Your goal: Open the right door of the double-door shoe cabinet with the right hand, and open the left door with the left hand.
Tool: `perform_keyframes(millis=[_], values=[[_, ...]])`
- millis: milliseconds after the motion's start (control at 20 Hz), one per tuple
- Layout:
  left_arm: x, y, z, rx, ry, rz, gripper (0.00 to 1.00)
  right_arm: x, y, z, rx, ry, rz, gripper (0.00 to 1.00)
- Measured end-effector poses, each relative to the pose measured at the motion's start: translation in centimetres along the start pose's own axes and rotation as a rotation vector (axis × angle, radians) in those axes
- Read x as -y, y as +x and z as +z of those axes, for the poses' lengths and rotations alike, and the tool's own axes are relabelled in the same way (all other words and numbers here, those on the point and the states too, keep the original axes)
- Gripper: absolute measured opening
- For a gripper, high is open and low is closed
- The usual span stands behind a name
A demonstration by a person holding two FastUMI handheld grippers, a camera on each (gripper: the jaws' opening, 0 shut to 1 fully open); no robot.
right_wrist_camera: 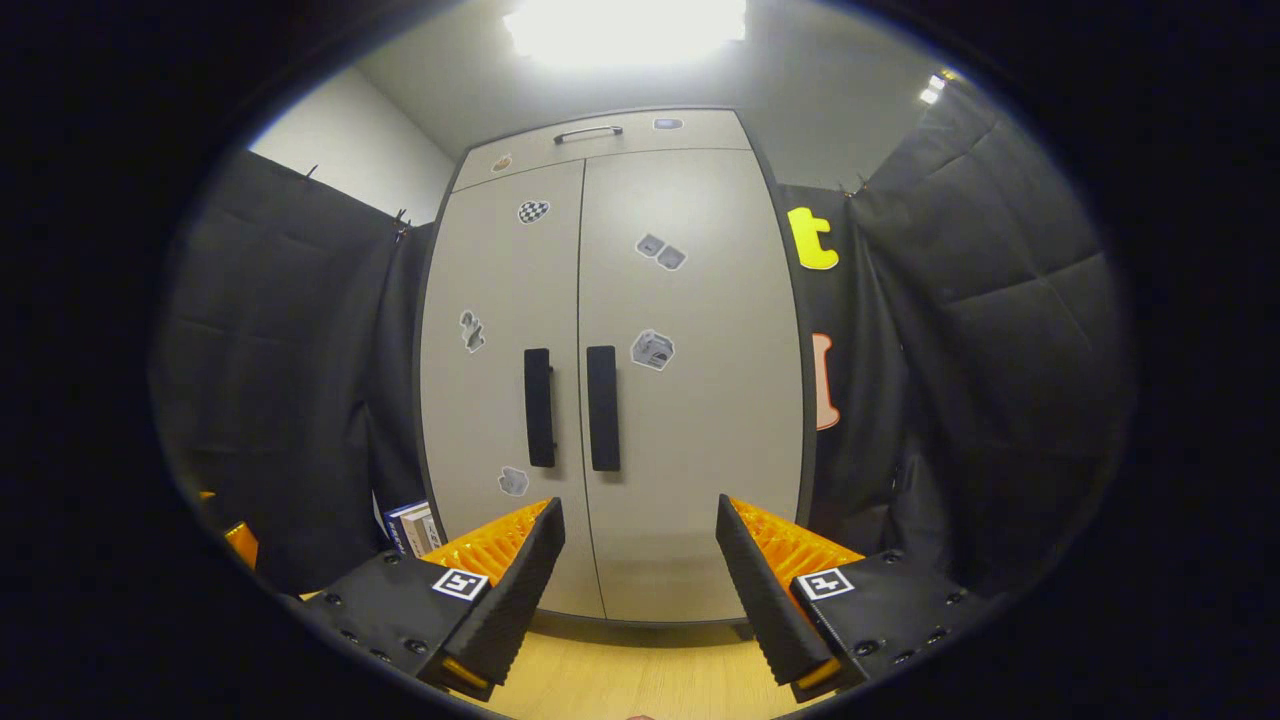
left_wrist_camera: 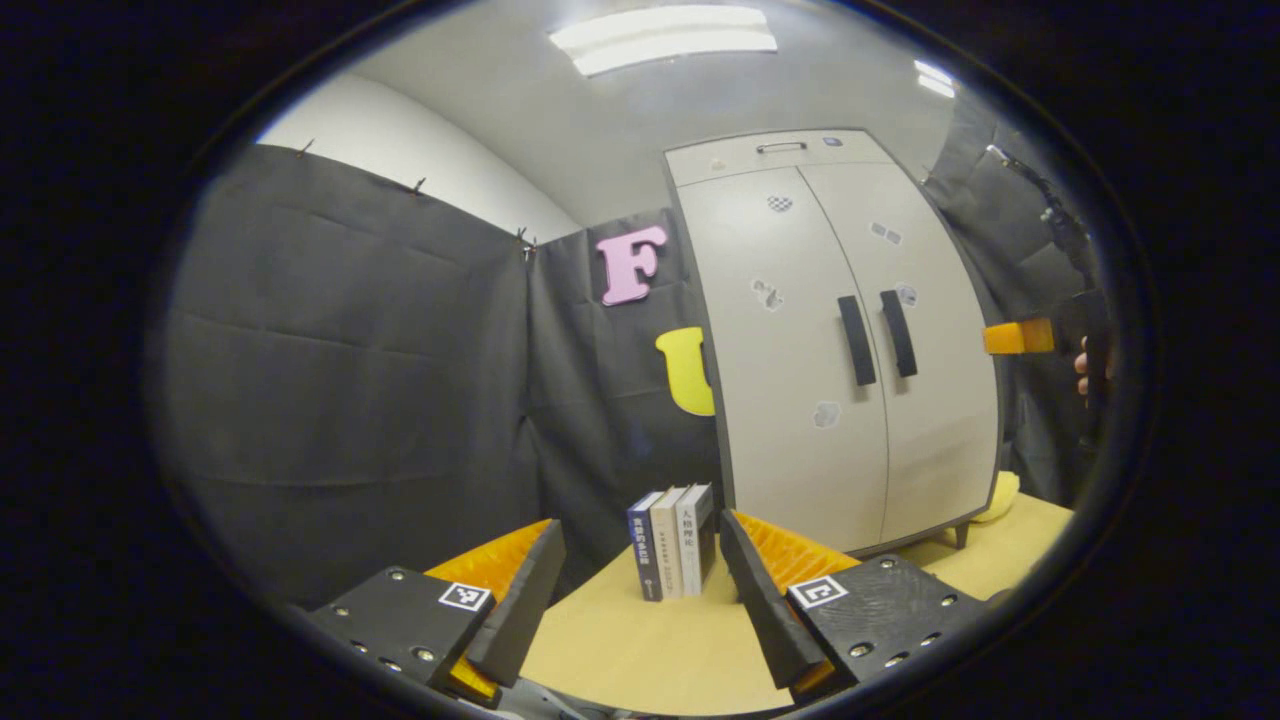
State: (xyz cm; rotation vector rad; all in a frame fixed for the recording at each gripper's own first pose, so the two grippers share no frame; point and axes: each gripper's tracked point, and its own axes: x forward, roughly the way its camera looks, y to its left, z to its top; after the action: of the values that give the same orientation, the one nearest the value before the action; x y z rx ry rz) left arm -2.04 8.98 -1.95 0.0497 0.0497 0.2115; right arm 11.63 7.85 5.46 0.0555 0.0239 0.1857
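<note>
- Handle of the right door [right_wrist_camera: 603, 408] stands upright, long axis vertical, at eleven o'clock from our right gripper [right_wrist_camera: 640, 545], well apart.
- We hold both grippers spread, empty; left gripper [left_wrist_camera: 640, 560] sits farther off, cabinet [left_wrist_camera: 830, 330] at one o'clock.

A recording booth set up indoors, not a lived-in home: black cloth [left_wrist_camera: 340, 340] hangs from clips as makeshift walls on both sides, with plain white wall [left_wrist_camera: 400, 140] and ceiling above it. Fluorescent ceiling lights [left_wrist_camera: 665, 35] glare overhead. A pale double-door shoe cabinet [right_wrist_camera: 610, 370] dotted with small stickers stands on a light wooden tabletop [left_wrist_camera: 640, 640] rather than on a floor, and three books [left_wrist_camera: 672, 540] stand upright beside it like staged props.
</note>
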Motion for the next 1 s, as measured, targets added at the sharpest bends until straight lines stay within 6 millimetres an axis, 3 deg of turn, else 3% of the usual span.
perform_keyframes(millis=[500, 800, 1000], values=[[-5.4, -1.6, -2.0, -0.055, 0.006, 0.136, 0.92, -1.9, 7.8, 2.5, 0.017, -0.019, 0.014, 0.96], [-7.4, -2.4, -2.7, -0.068, 0.014, 0.187, 0.92, -3.0, 12.3, 4.5, 0.028, -0.01, 0.013, 0.96], [-8.5, -2.8, -3.0, -0.075, 0.021, 0.212, 0.92, -3.6, 15.4, 4.5, 0.01, -0.018, -0.003, 0.96]])
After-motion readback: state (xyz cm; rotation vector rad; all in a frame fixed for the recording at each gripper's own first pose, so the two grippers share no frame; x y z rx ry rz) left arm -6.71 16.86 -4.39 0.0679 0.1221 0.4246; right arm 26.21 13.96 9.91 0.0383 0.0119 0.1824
